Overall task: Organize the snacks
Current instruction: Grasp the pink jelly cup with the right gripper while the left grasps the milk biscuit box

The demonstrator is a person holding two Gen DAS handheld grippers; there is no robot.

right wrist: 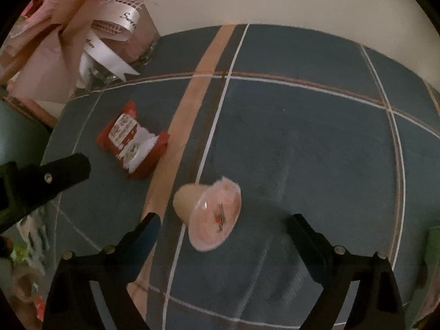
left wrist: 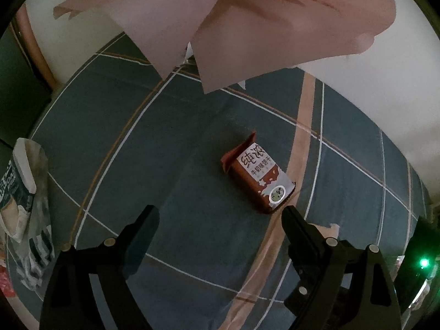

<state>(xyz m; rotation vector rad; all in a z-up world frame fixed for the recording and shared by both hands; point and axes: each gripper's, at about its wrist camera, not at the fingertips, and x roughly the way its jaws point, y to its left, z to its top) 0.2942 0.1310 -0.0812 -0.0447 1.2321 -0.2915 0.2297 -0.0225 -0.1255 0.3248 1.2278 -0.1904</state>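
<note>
A red-brown biscuit packet with white lettering lies flat on the dark blue checked tablecloth. My left gripper hovers just short of it, open and empty, its right finger close to the packet's near corner. In the right wrist view the same packet lies at the left, and a pale jelly cup with a pink lid lies tipped on its side. My right gripper is open around the cup, and neither pad touches it. One of my left gripper's fingers reaches in from the left.
Pink wrapping paper overhangs the far side of the cloth, and a white printed ribbon hangs from it. A crinkly snack bag stands at the left edge. More wrappers lie at the lower left.
</note>
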